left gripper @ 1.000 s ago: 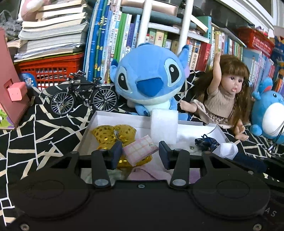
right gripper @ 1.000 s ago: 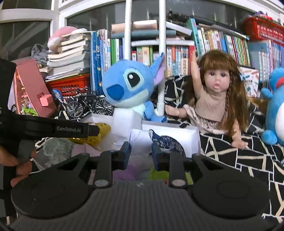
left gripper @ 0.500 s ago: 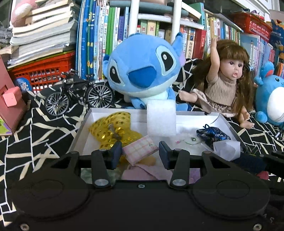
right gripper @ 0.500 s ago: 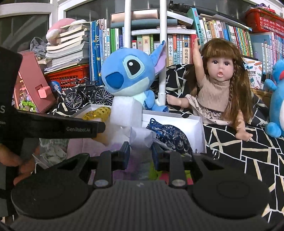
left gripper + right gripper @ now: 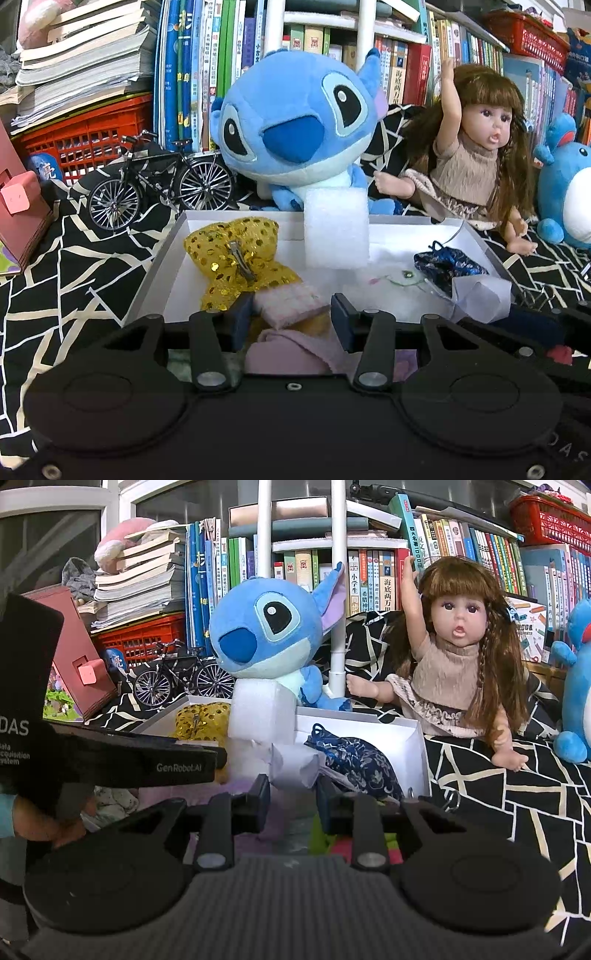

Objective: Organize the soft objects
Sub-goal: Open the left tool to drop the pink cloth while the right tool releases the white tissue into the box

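Note:
A white box (image 5: 159, 273) lies on the black patterned cloth. In it are a gold sequin bow (image 5: 236, 254), an upright white foam block (image 5: 336, 229), a dark blue patterned pouch (image 5: 447, 262) and a white crumpled wad (image 5: 480, 299). Over the box's near edge my left gripper (image 5: 291, 319) is shut on a pink checked pad (image 5: 288, 302), which spans its fingers. A lilac cloth (image 5: 288, 350) lies under them. My right gripper (image 5: 293, 799) is shut on the white wad (image 5: 293, 766), beside the pouch (image 5: 354, 760) at the box's right end.
Behind the box stand a blue plush (image 5: 295, 125), a doll (image 5: 476, 158) and a model bicycle (image 5: 162, 184). A red basket (image 5: 85, 136) and rows of books fill the back. Another blue plush (image 5: 569, 184) sits far right. A hand (image 5: 44, 823) holds the left gripper.
My left gripper has come forward and down over the box with the pink pad still in it; the bow shows more fully. The right gripper has hardly moved.

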Action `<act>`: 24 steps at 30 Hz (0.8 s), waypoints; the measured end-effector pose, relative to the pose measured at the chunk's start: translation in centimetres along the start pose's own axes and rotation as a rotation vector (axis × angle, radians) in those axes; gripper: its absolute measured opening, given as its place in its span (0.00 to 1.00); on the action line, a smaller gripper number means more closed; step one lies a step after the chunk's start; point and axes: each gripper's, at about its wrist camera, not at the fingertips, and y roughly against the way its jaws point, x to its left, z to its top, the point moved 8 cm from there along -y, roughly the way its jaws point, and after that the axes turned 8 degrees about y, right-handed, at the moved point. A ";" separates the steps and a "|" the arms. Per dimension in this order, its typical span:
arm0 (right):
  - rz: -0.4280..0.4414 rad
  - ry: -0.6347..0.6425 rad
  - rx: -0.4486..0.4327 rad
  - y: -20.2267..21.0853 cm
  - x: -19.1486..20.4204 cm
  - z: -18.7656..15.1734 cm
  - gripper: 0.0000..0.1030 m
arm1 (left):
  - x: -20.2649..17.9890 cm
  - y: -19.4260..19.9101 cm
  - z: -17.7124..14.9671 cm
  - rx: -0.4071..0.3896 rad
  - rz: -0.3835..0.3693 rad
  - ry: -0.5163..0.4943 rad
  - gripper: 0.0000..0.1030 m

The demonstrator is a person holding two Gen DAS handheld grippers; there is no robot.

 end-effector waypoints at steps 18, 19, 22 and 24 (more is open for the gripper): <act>0.018 0.009 -0.022 1.1 0.9 0.5 0.51 | -0.4 1.9 0.2 -0.016 -0.017 -0.002 0.60; 0.015 0.013 -0.024 1.3 1.0 0.6 0.52 | -0.5 2.1 0.3 -0.019 -0.017 -0.003 0.62; 0.008 0.024 -0.030 1.7 1.1 0.8 0.57 | -0.5 2.8 0.4 -0.030 -0.018 -0.002 0.70; 0.003 0.029 -0.037 2.1 1.1 0.9 0.60 | -0.4 3.4 0.5 -0.038 -0.020 -0.002 0.74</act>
